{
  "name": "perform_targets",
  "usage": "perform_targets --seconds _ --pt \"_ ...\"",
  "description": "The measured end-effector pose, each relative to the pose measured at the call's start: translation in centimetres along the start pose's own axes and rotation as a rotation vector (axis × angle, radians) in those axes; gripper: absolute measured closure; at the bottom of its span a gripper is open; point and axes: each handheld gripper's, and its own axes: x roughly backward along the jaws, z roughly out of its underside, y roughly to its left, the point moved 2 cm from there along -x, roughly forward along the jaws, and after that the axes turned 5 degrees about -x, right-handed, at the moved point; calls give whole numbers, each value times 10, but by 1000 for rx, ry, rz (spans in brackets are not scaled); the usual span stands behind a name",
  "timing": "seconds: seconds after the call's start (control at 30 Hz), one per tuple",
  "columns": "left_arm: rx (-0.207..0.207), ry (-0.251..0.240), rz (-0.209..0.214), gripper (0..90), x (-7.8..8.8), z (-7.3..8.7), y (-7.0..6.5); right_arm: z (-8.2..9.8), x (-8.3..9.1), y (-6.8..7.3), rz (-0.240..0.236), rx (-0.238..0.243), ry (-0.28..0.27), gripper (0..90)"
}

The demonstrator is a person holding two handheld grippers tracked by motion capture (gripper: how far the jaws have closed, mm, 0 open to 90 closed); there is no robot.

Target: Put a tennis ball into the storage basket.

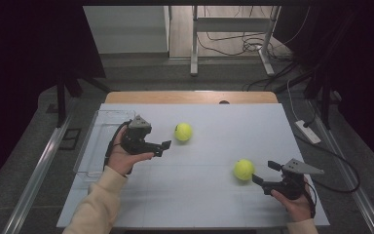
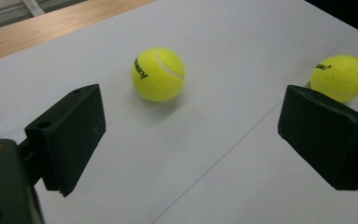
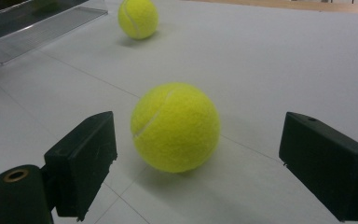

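Covering most of the wooden table, one white board (image 1: 195, 195) is the working surface, and one clear plastic tray (image 1: 108, 117) stands at its left edge, just beside the left hand. Two tennis balls lie on the board, well apart from each other, and two grippers are held by the person, one in each hand.

The relation that matters most is between the right gripper (image 1: 264, 173) and the near ball (image 1: 243, 169). In the right gripper view this ball (image 3: 175, 127) lies straight ahead of the jaws, almost centred between them and very near, but not yet touching either one. The jaws stand wide apart, wider than the ball, with nothing held. I judge a short push forward would bring the ball between them.

The left gripper (image 1: 164, 147) is likewise spread wide and holds nothing. The far ball (image 1: 183, 132) lies ahead of it and a little further off; in the left gripper view it (image 2: 158, 74) sits slightly left of the middle of the gap. A ball has no long axis, so the angle of approach matters little. Each hand is nearer to its own ball.
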Motion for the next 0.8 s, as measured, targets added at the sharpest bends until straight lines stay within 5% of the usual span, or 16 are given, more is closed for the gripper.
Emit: perform_targets --seconds 0.8 --pt "-16 89 -20 83 -30 -28 13 1 -1 -1 0 -4 3 114"
